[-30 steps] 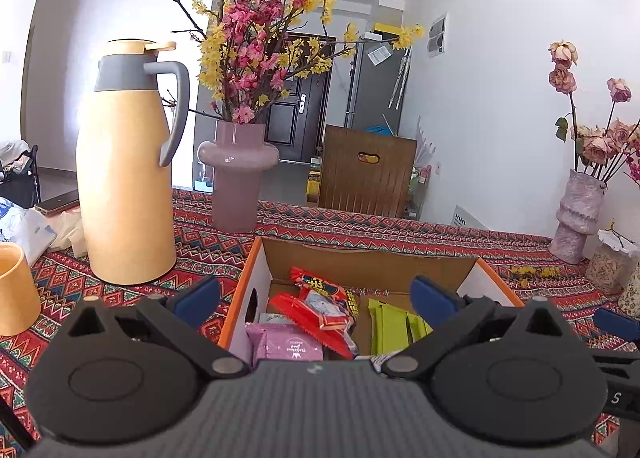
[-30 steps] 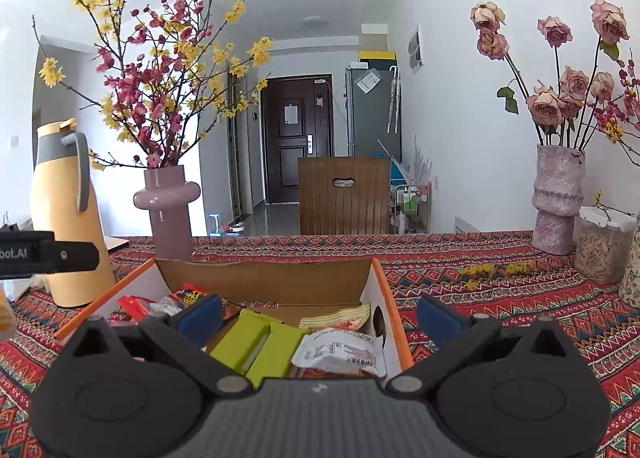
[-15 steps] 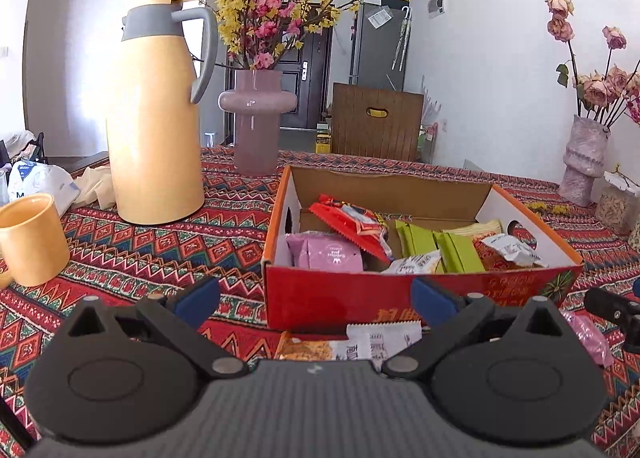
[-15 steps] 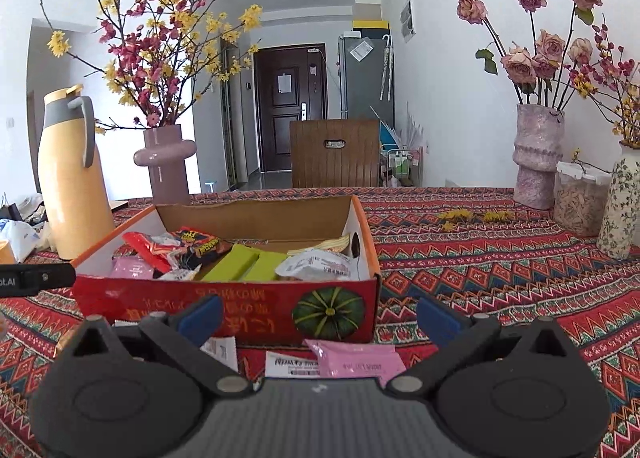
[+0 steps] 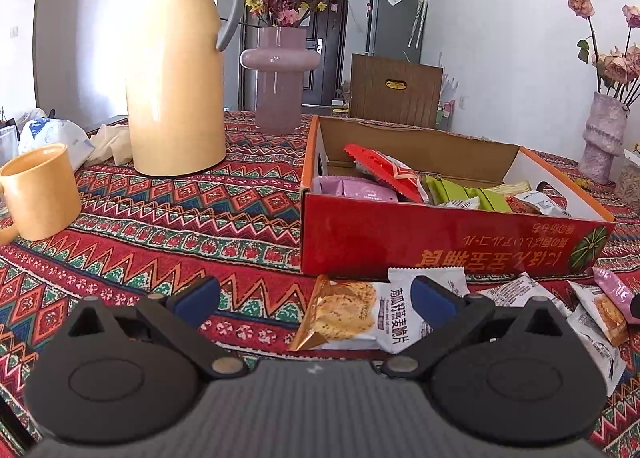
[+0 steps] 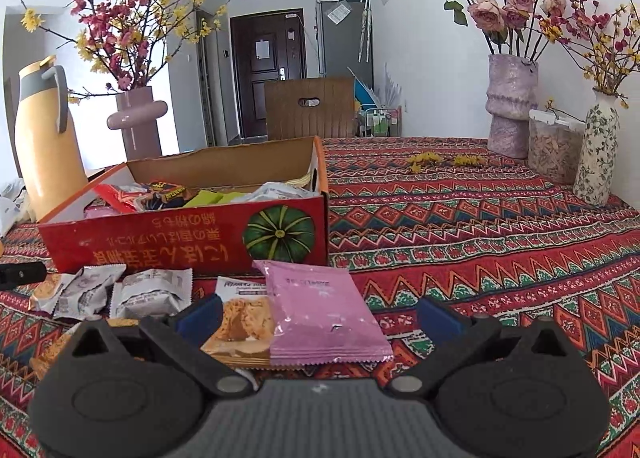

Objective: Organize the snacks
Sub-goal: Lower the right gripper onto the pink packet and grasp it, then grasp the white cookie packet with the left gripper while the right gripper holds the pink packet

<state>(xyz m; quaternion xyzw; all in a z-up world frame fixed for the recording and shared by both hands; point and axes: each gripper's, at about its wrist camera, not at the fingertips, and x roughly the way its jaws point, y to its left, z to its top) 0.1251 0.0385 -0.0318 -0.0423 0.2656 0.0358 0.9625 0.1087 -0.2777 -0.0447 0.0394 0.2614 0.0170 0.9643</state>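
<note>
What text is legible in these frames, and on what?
"南瓜籽…麦脆片": sideways on the white-and-gold snack packet; one character unclear.
Gold lettering on the red box: upside down, not reliably readable.
Print on the pink packet: too faint.
Notes on the fridge: too small.

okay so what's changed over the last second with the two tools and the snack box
Both tools pulled back from over the red box and dropped low: left tool now frames a cracker packet, right tool a pink packet. Nothing was gripped or released; both stayed open. The box, its snacks and the yellow jug stayed put.
</note>
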